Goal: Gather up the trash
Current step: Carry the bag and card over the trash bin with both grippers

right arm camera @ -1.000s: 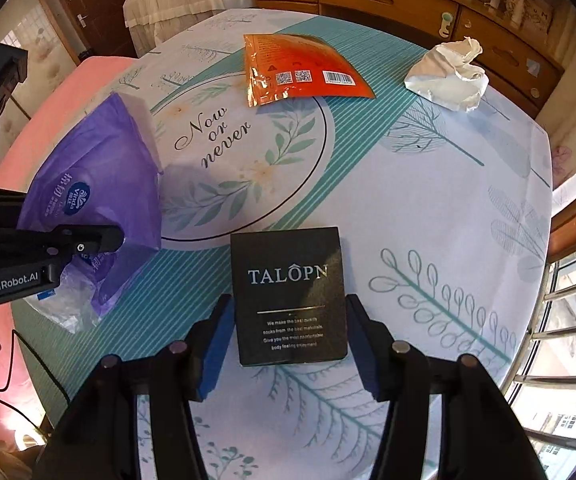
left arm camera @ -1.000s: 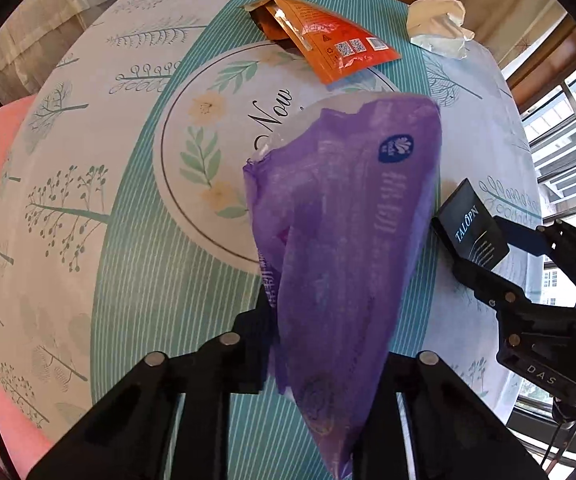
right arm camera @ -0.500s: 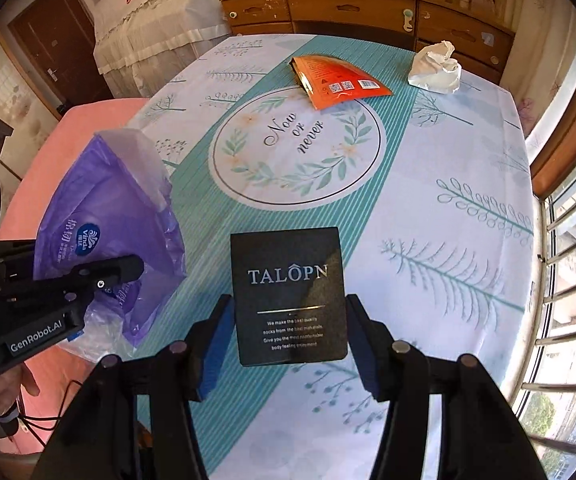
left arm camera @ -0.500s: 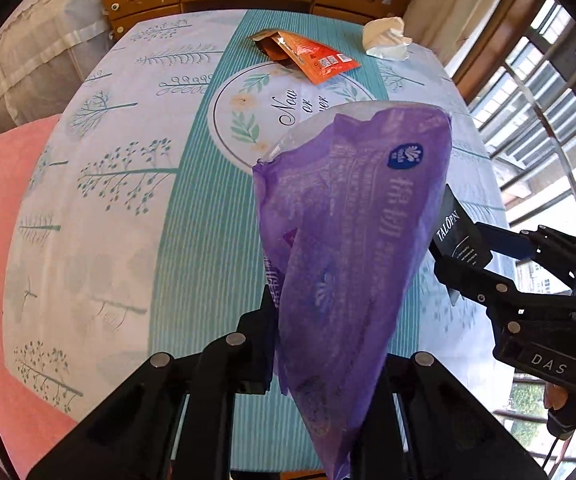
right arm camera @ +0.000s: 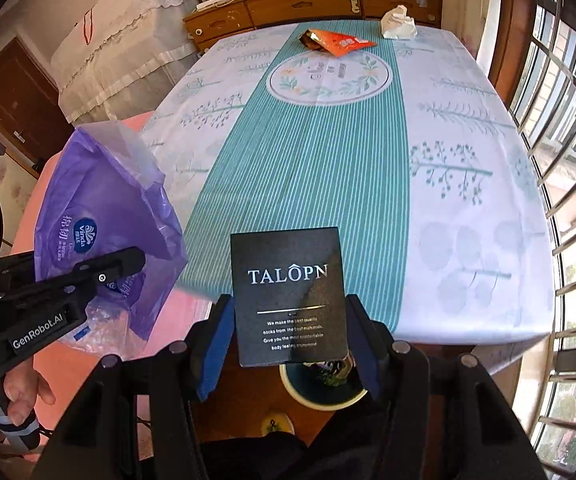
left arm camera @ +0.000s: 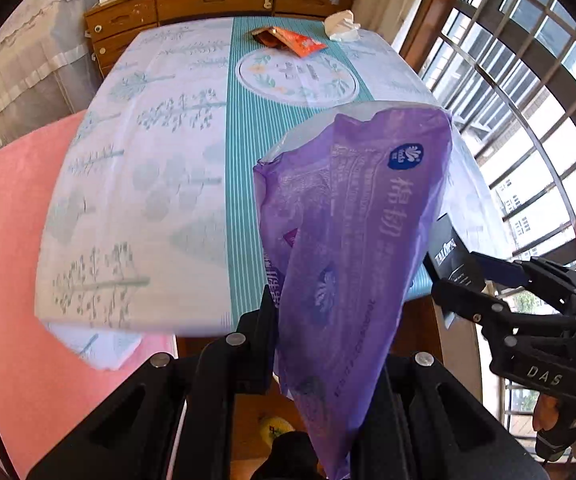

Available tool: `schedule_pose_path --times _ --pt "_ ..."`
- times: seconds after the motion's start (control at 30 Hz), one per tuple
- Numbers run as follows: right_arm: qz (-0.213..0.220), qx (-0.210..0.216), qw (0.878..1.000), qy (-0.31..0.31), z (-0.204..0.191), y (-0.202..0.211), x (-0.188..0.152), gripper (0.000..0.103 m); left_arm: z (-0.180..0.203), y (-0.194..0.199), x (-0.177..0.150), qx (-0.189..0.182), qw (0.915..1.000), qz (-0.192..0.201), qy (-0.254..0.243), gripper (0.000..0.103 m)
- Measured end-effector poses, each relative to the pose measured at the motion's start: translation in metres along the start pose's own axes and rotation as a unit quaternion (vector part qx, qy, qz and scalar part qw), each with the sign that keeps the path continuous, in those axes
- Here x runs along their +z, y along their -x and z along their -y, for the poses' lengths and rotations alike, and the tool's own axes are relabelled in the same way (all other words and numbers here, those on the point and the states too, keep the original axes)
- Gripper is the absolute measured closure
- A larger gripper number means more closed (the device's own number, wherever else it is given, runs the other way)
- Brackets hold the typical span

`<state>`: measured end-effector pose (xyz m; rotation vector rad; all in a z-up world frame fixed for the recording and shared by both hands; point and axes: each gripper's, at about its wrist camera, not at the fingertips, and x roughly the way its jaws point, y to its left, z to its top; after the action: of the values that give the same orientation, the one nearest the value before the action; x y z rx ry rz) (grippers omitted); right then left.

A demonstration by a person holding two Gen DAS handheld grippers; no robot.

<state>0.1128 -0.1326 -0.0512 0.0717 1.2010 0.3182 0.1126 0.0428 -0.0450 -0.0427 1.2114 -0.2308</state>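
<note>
My left gripper (left arm camera: 311, 344) is shut on a purple plastic tissue wrapper (left arm camera: 351, 240), which hangs out past the near table edge. In the right wrist view the same purple wrapper (right arm camera: 104, 216) shows at the left with the left gripper (right arm camera: 128, 264) clamped on it. My right gripper (right arm camera: 289, 340) is shut on a black TALOPN card box (right arm camera: 289, 292), held upright between blue pads. Below it sits a round bin (right arm camera: 319, 388) with a pale rim and dark inside. An orange snack packet (right arm camera: 337, 42) and a crumpled white tissue (right arm camera: 397, 22) lie at the far end of the table.
The table wears a white and teal cloth (right arm camera: 327, 168) with a leaf ring. A pink surface (left arm camera: 4, 240) lies to the left. A wooden dresser (right arm camera: 307, 0) stands behind the table, barred windows (right arm camera: 567, 160) along the right. A hand (right arm camera: 16, 392) grips the left tool.
Both grippers have pulled back from over the table to past its near edge and risen a little, each keeping its item. The floor and the bin have come into view below.
</note>
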Motion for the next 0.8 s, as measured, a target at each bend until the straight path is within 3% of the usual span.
schedule_pose_path --times 0.2,0.37,0.6,0.8 --pt "-0.048 -0.006 0.999 -0.012 -0.015 -0.008 -0.05 0.048 0.002 -0.003 -0.049 -0.016 0.9994 -0.028 -0.009 0.092" --pt "-0.082 -0.02 0.996 -0.04 -0.008 -0.024 -0.085 0.047 0.008 -0.03 -0.082 -0.025 0.9976 -0.064 -0.001 0.091" --pt "-0.114 -0.041 0.989 -0.086 0.017 -0.069 -0.124 0.047 0.021 -0.084 -0.121 -0.028 0.9935 -0.111 0.003 0.091" --pt "-0.139 -0.05 0.98 -0.135 0.053 -0.132 -0.154 0.046 0.028 -0.148 -0.149 -0.021 0.9899 -0.139 0.016 0.091"
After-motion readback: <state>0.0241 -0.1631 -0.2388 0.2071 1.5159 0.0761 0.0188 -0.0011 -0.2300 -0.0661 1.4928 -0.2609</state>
